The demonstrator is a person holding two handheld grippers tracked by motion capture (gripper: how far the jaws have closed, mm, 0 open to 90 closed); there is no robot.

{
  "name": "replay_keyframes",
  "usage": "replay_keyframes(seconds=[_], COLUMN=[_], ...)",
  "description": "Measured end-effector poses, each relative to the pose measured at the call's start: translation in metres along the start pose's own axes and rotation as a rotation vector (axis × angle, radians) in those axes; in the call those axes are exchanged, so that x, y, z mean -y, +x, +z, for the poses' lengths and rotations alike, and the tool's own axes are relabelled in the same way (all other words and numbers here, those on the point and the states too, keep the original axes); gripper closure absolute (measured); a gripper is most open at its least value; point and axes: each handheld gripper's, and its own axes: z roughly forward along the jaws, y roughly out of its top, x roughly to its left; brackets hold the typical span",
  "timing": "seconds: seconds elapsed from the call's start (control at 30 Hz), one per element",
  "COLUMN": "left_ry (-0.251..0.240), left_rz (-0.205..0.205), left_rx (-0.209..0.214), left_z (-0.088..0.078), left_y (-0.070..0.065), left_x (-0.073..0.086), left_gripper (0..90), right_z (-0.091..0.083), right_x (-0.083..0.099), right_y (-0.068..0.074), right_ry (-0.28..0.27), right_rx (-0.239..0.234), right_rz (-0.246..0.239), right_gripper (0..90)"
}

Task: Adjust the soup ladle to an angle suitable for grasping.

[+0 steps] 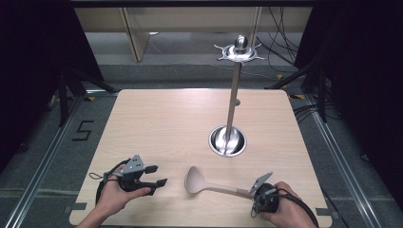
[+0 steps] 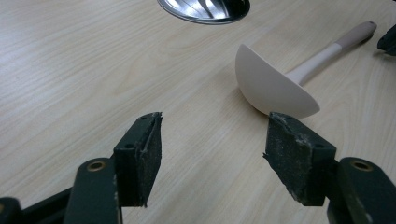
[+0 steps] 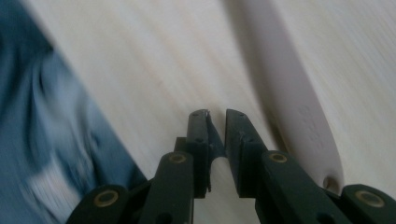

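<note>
A: Start nearest. Where is the ladle (image 1: 197,180) from the stand (image 1: 228,141)?

B: On the near side of the stand, lying flat on the table (image 1: 157,123). Its bowl points toward the stand's left; its handle runs back to the near right, up to the right gripper (image 1: 259,192).

A: Is that gripper holding it?

B: No. The right gripper view shows its jaws almost together, a thin gap between the pads and nothing in it. The handle (image 3: 299,107) lies just beside them on the wood. The high view alone would not settle that, since there the gripper sits right at the handle's end.

A: And the left gripper (image 1: 159,175)?

B: Its jaws stand wide apart and empty, left of the ladle and nearer than the stand. In its own view the bowl (image 2: 273,86) lies just beyond the gap, toward one pad (image 2: 294,154), not touching.

A: Materials?

B: The ladle is smooth, matte and cream, with a rounded bowl and a darker beige handle tip. The pads are black, rough and worn at the edges. The table is pale wood grain.

A: Farthest?

B: The stand: a shiny round metal base, a slim upright pole, and a top disc with hooks (image 1: 239,51).
</note>
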Motion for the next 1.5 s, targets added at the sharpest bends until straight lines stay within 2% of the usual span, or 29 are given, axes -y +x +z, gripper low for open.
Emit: replay_keyframes(seconds=[0.03,0.07,0.1,0.13,0.17,0.2,0.23,0.33,0.37,0.43,0.47,0.5,0.57,0.6,0.67,0.7,0.73,0.83,0.87,0.9,0.93,0.97,1.07,1.1,1.17,1.33,1.37,1.43,1.5], left_ry=[0.01,0.01,0.008,0.003,0.003,0.014,0.018,0.02,0.005,0.011,0.011,0.009,0.011,0.008,0.012,0.008,0.007,0.007,0.027,-0.003,-0.001,0.019,0.004,0.003,0.004,0.003,0.004,0.016,0.011], left_rz=[0.016,0.012,0.005,-0.001,-0.001,0.01,0.008,0.007,0.0,-0.018,-0.018,0.004,-0.021,0.005,0.007,0.005,-0.018,0.009,0.026,0.001,-0.026,-0.002,-0.003,-0.002,-0.002,-0.003,-0.007,-0.025,-0.027], left_rx=[-0.001,0.003,0.011,0.009,0.009,0.009,0.003,0.005,0.006,-0.005,-0.005,-0.011,-0.008,-0.007,-0.006,-0.01,-0.007,-0.005,-0.012,-0.004,-0.01,-0.015,-0.009,-0.008,-0.009,-0.005,-0.004,-0.004,-0.004], left_z=[0.0,0.001,0.002,0.003,0.003,0.005,0.005,0.003,0.003,-0.001,-0.001,-0.004,-0.004,-0.004,-0.003,-0.001,0.0,0.001,-0.001,0.001,0.0,-0.002,-0.002,-0.001,-0.001,-0.002,-0.002,-0.002,-0.002], left_y=[0.001,0.001,0.0,0.0,0.0,0.0,-0.001,-0.002,-0.002,-0.002,-0.002,0.0,-0.001,0.0,0.0,-0.001,-0.003,-0.002,-0.001,-0.002,-0.003,-0.001,-0.001,-0.001,-0.001,-0.001,-0.001,-0.001,-0.001], left_x=[-0.001,-0.002,-0.003,-0.003,-0.003,-0.002,-0.002,0.001,0.002,0.002,0.002,0.002,0.002,0.001,0.001,0.001,0.001,0.001,0.0,0.001,0.001,0.001,0.001,0.001,0.001,0.001,0.0,0.001,0.001], left_gripper=[35.3,35.3,35.3,35.3,35.3,35.3,35.3,35.3,35.3,35.4,35.4,35.5,35.6,35.6,35.6,35.6,35.6,35.6,35.6,35.6,35.6,35.6,35.7,35.7,35.7,35.8,35.8,35.8,35.8], right_z=[-0.001,-0.002,-0.003,-0.002,-0.002,-0.003,-0.002,0.004,0.006,0.007,0.007,0.009,0.008,0.007,0.007,0.007,0.007,0.008,0.009,0.009,0.009,0.008,0.009,0.01,0.01,0.012,0.013,0.013,0.014], right_x=[0.001,0.002,0.003,0.005,0.005,0.003,0.002,0.0,-0.002,-0.006,-0.006,-0.008,-0.008,-0.008,-0.008,-0.008,-0.008,-0.007,-0.008,-0.011,-0.011,-0.013,-0.016,-0.02,-0.026,-0.043,-0.048,-0.055,-0.059], right_y=[-0.002,-0.005,-0.007,-0.013,-0.014,-0.013,-0.014,-0.017,-0.016,-0.018,-0.018,-0.019,-0.019,-0.019,-0.02,-0.021,-0.021,-0.027,-0.028,-0.029,-0.03,-0.032,-0.034,-0.04,-0.045,-0.061,-0.064,-0.068,-0.071], right_ry=[-0.021,-0.03,-0.033,-0.026,-0.02,0.023,0.043,0.062,0.071,0.092,0.092,0.086,0.095,0.112,0.103,0.107,0.101,0.076,0.074,0.089,0.083,0.091,0.08,0.067,0.065,0.064,0.063,0.064,0.065], right_rx=[-0.016,-0.015,-0.04,-0.032,-0.038,-0.046,-0.041,-0.062,-0.055,-0.038,-0.038,-0.03,-0.032,-0.035,-0.037,-0.029,-0.025,-0.023,-0.021,-0.016,-0.011,-0.005,0.004,0.014,0.031,0.052,0.067,0.048,0.047], right_rz=[0.1,0.154,0.252,0.257,0.299,0.389,0.416,0.409,0.426,0.433,0.433,0.446,0.466,0.462,0.46,0.481,0.492,0.465,0.475,0.517,0.514,0.524,0.534,0.52,0.542,0.538,0.551,0.588,0.596], right_gripper=[82.5,84.9,86.8,89.4,90.0,90.0,90.0,90.0,90.0,90.0,90.0,90.0,90.0,90.0,90.0,90.0,90.0,90.0,90.0,90.0,90.0,90.0,90.0,90.0,90.0,90.0,90.0,90.0,90.0])
